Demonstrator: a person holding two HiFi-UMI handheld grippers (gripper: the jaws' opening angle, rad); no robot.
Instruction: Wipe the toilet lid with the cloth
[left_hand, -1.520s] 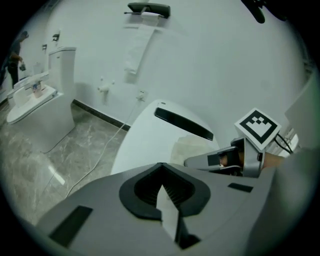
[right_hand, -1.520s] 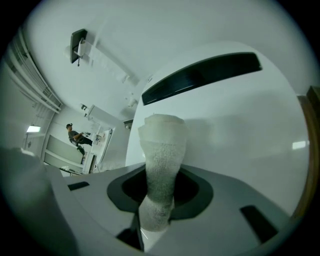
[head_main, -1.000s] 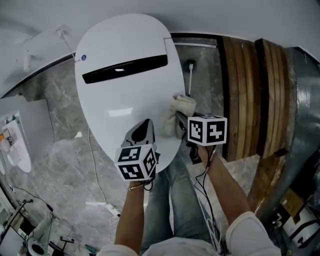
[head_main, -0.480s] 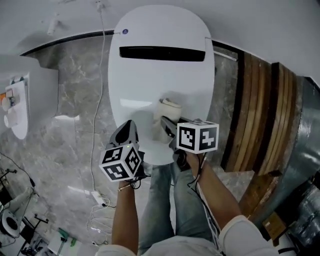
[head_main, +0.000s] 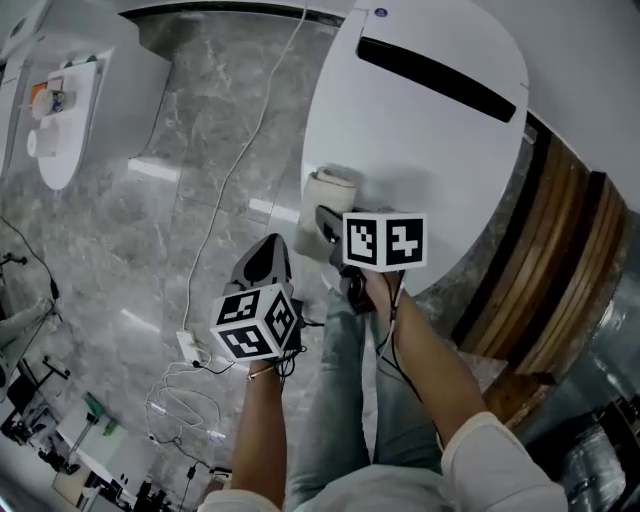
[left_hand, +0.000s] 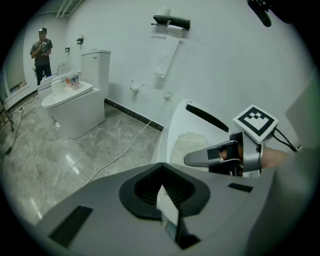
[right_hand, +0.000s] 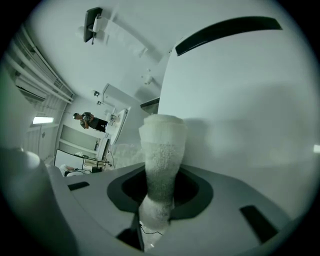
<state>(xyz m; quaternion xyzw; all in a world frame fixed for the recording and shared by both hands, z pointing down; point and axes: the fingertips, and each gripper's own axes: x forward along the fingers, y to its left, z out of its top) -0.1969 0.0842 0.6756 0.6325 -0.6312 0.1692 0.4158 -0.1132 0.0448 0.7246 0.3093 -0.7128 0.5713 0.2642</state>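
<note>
The white toilet lid (head_main: 430, 140) fills the upper right of the head view, with a dark slot near its back. A pale rolled cloth (head_main: 330, 190) lies against the lid's left front edge. My right gripper (head_main: 326, 218) is shut on the cloth; in the right gripper view the cloth (right_hand: 161, 160) stands up out of the shut jaws against the lid (right_hand: 245, 110). My left gripper (head_main: 268, 258) hangs over the marble floor beside the toilet, shut with nothing in it (left_hand: 166, 202). The left gripper view also catches the cloth (left_hand: 189, 145) on the lid (left_hand: 167, 132).
A white cable (head_main: 240, 170) runs across the marble floor to a power strip (head_main: 193, 348). A second toilet (left_hand: 75, 105) stands at the left with a person (left_hand: 41, 52) behind it. Wooden slats (head_main: 555, 270) flank the toilet's right. The holder's legs (head_main: 340, 400) are below.
The right gripper has carried the cloth across the lid's front, from its right edge to its left edge. The left gripper has moved off the lid and now hangs over the floor.
</note>
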